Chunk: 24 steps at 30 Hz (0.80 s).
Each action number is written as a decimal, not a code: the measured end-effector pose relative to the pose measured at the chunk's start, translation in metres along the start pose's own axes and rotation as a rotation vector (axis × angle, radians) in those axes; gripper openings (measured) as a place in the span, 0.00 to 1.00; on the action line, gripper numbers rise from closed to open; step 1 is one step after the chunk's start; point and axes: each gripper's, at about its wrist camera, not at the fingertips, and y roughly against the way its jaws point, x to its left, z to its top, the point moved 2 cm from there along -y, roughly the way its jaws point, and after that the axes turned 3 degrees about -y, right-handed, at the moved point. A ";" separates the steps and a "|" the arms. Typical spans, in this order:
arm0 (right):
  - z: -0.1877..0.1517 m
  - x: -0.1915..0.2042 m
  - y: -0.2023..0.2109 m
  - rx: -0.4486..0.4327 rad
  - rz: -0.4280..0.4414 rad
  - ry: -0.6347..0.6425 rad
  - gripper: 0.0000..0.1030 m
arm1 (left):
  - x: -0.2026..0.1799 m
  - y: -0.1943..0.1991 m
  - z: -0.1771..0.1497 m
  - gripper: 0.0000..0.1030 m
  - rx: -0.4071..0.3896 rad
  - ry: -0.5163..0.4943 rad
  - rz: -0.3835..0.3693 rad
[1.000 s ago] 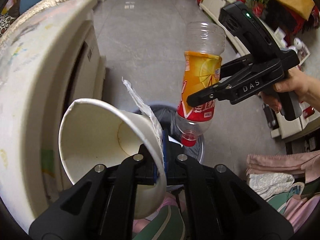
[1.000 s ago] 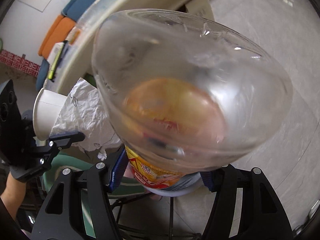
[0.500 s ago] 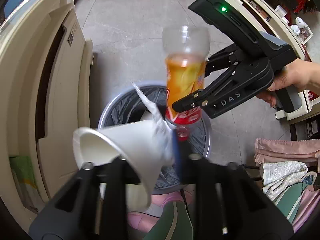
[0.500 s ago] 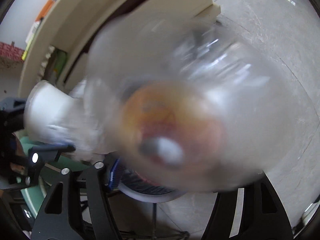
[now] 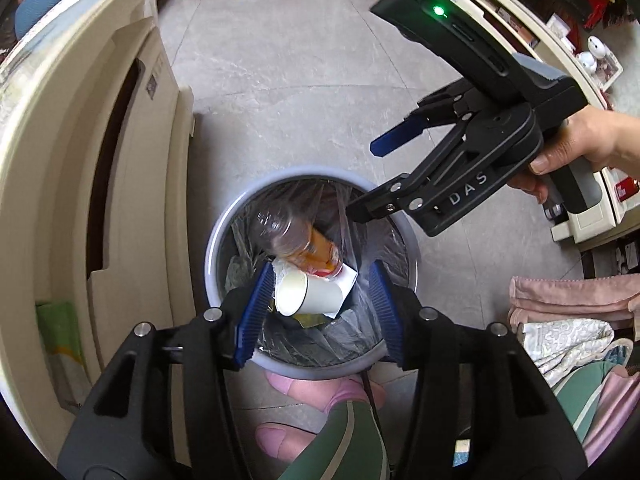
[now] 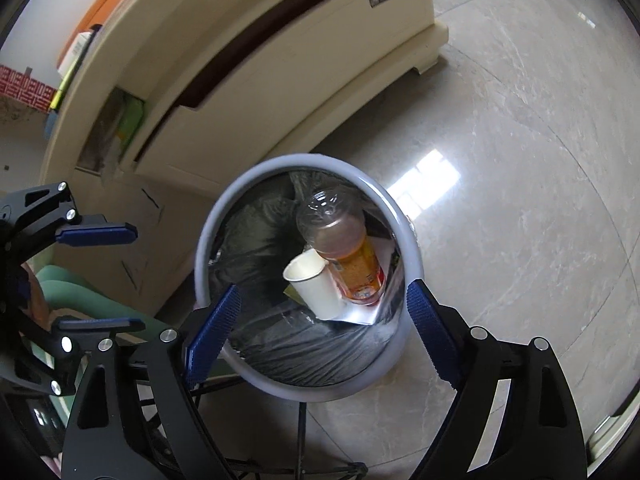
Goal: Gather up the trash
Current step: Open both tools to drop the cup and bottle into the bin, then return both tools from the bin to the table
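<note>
A round grey bin [image 5: 212, 248] [image 6: 412, 256] with a dark liner stands on the floor below both grippers. Inside it lie a clear bottle with an orange label [image 5: 304, 240] [image 6: 348, 248], a white paper cup [image 5: 308, 292] [image 6: 316, 284] and a crumpled sheet of paper [image 5: 347, 276] [image 6: 360, 314]. My left gripper [image 5: 318, 304] [image 6: 98, 276] hangs over the bin, its jaws opening, nothing between the pads. My right gripper [image 6: 320, 316] [image 5: 380, 180] is above the bin too, jaws opening wide and empty, held by a hand [image 5: 580, 152].
A cream cabinet [image 5: 80, 160] [image 6: 248, 60] stands close beside the bin. Grey tiled floor [image 5: 280, 60] [image 6: 520, 160] spreads beyond. Pink and white cloths [image 5: 560, 312] lie at the right; a person's pink slippers [image 5: 296, 392] and green trouser leg [image 5: 340, 440] are under my left gripper.
Both grippers have opened. The bottle left my right gripper and the cup with the paper left my left gripper; all now lie in the bin. Both grippers sank toward the bin.
</note>
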 end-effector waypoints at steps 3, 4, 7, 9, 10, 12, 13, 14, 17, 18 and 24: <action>0.001 0.003 0.007 -0.013 0.011 0.014 0.82 | 0.005 0.015 -0.002 0.47 -0.023 0.022 0.001; 0.001 0.005 0.010 -0.017 0.011 0.020 0.82 | 0.007 0.021 -0.003 0.47 -0.032 0.024 0.005; 0.004 0.012 0.022 -0.035 0.024 0.042 0.82 | 0.018 0.047 -0.009 0.55 -0.067 0.034 0.042; 0.010 0.019 0.032 -0.052 0.032 0.062 0.82 | 0.030 0.070 -0.014 0.57 -0.099 0.058 0.068; 0.014 0.022 0.038 -0.062 0.039 0.076 0.82 | 0.039 0.084 -0.018 0.60 -0.120 0.078 0.081; 0.026 0.034 0.054 -0.095 0.052 0.114 0.82 | 0.059 0.111 -0.025 0.63 -0.155 0.121 0.127; 0.034 0.043 0.064 -0.114 0.062 0.138 0.82 | 0.071 0.126 -0.030 0.66 -0.171 0.143 0.149; 0.041 0.051 0.072 -0.130 0.074 0.162 0.83 | 0.084 0.140 -0.036 0.70 -0.184 0.163 0.180; 0.067 0.084 0.096 -0.182 0.102 0.256 0.86 | 0.124 0.174 -0.052 0.74 -0.200 0.237 0.274; 0.076 0.096 0.103 -0.201 0.110 0.288 0.86 | 0.137 0.183 -0.058 0.74 -0.200 0.266 0.300; 0.133 0.175 0.127 -0.284 0.173 0.472 0.86 | 0.214 0.212 -0.088 0.77 -0.199 0.432 0.368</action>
